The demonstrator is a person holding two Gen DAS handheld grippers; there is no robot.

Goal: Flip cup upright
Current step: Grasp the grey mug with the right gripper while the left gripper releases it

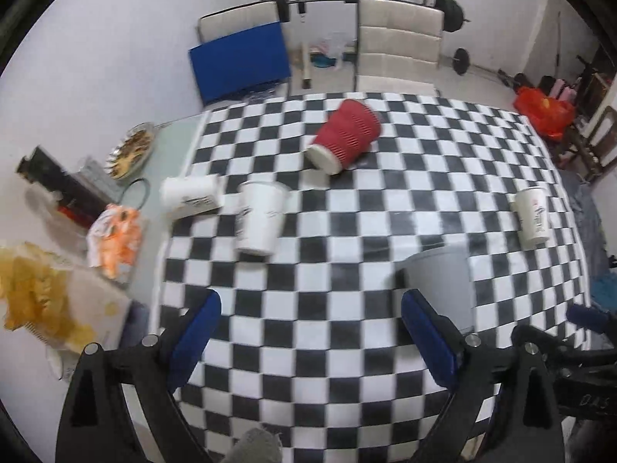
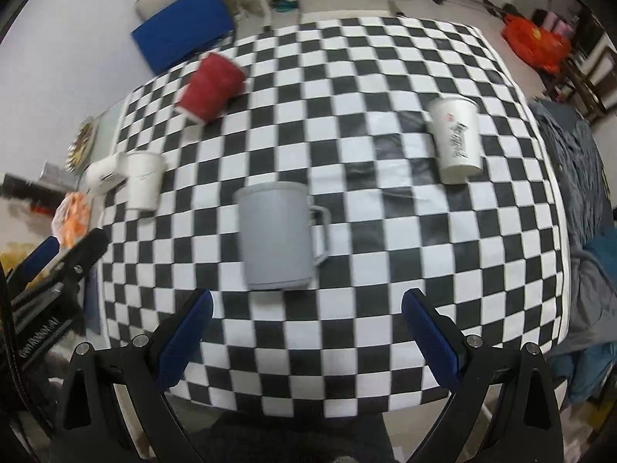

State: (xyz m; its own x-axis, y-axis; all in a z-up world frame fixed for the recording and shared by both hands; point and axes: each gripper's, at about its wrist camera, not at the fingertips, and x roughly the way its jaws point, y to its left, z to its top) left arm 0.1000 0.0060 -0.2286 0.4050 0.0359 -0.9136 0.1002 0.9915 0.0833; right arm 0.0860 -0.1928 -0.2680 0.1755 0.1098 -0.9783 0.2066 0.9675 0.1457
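So the checkered tablecloth (image 2: pixel 347 77) has a bunch of cups on it, and most already stand upright: the grey mug (image 2: pixel 274 231) with its handle off to the right, a white paper cup (image 2: pixel 457 139) over on the right side, and another white paper cup (image 2: pixel 143 181) on the left. The obvious candidate for flipping is the red ribbed paper cup (image 1: pixel 345 137), which lies tipped on its side toward the far edge of the cloth, white end pointing at the camera. I honestly can't tell if that white end is the mouth or the base, it's too blurry. There's also a white cup lying on its side (image 1: pixel 189 195) at the cloth's left edge, touching or just beside the upright one.

Both claws are spread wide with nothing between them. The left gripper (image 1: pixel 308 339) hovers over the near part of the table, and the right gripper (image 2: pixel 306 339) sits just short of the grey mug, well apart from the red cup.

My read: this is the approach step, nothing grabbed yet. The next move needs one gripper to reach across to the far side, line its fingers (image 1: pixel 196 332) up across the red cup's body, close gently so the paper doesn't crush, then rotate it up onto its base.
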